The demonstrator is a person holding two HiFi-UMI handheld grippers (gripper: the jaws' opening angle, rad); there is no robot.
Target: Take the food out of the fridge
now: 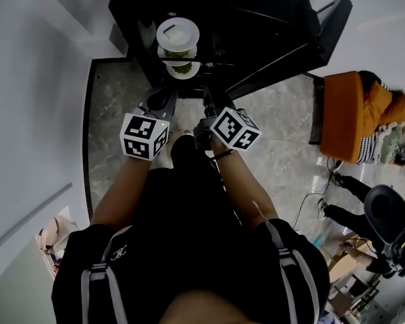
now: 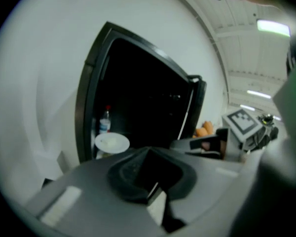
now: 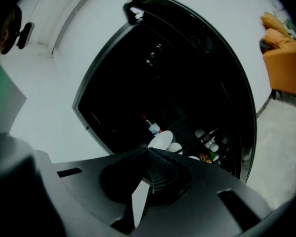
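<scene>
A black fridge [image 1: 256, 19] stands open ahead of me. Inside it are a white plate [image 1: 177, 32] and, below it, a second plate with green food [image 1: 182, 66]. My left gripper [image 1: 163, 98] and right gripper [image 1: 210, 98] hang side by side just in front of the opening, short of the plates. Both are shut with nothing in them. In the left gripper view the closed jaws [image 2: 149, 152] point at a white plate [image 2: 112, 143] with a bottle [image 2: 105, 122] behind it. The right gripper's closed jaws [image 3: 149, 152] point at the same plate [image 3: 161, 140] and bottle [image 3: 153, 127].
The fridge door [image 1: 324, 32] swings out to the right, and its shelves hold small jars [image 3: 209, 147]. A white wall [image 1: 34, 79] runs along the left. On the right are an orange seat [image 1: 354, 113], an office chair [image 1: 391, 228] and cables on the marble floor [image 1: 283, 154].
</scene>
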